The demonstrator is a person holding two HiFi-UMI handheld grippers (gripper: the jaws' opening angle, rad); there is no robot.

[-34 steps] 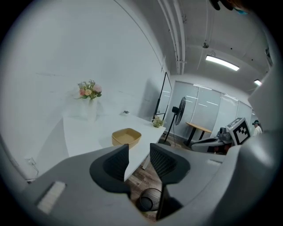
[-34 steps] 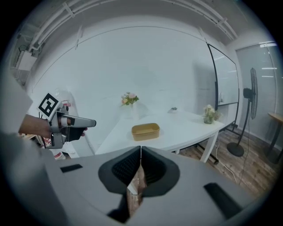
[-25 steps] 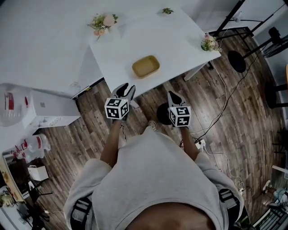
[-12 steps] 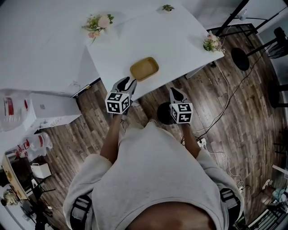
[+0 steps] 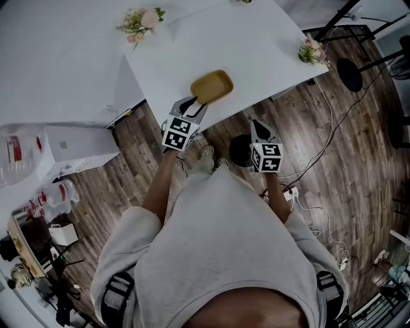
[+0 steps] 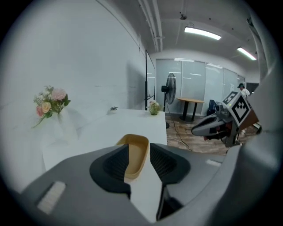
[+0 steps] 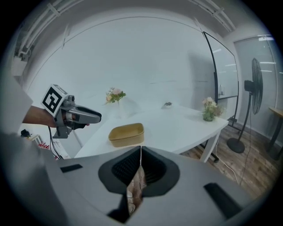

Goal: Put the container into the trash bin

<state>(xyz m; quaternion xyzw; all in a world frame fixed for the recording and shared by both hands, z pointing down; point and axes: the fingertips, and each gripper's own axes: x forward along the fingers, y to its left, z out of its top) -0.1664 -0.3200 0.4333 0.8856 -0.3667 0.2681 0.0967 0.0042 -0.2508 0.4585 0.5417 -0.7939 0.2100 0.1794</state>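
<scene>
A tan, shallow oblong container (image 5: 211, 86) lies empty near the front edge of the white table (image 5: 262, 45). My left gripper (image 5: 193, 106) is open just short of the container's near end, not touching it. In the left gripper view the container (image 6: 135, 148) shows through the gap between the jaws of the left gripper (image 6: 139, 152). My right gripper (image 5: 259, 130) hangs over the floor in front of the table, shut and empty, to the right of the container (image 7: 126, 134). A round black object (image 5: 239, 151) sits on the floor beside it.
Small flower bunches stand at the table's far left (image 5: 141, 19) and right corner (image 5: 314, 50). A white cabinet (image 5: 70, 150) is on the left. Cables and a power strip (image 5: 288, 192) lie on the wood floor. A standing fan (image 6: 170, 88) is beyond the table.
Both grippers have moved toward the table. The left one has rolled and drawn close to the container's near end, still open. The right one stays shut.
</scene>
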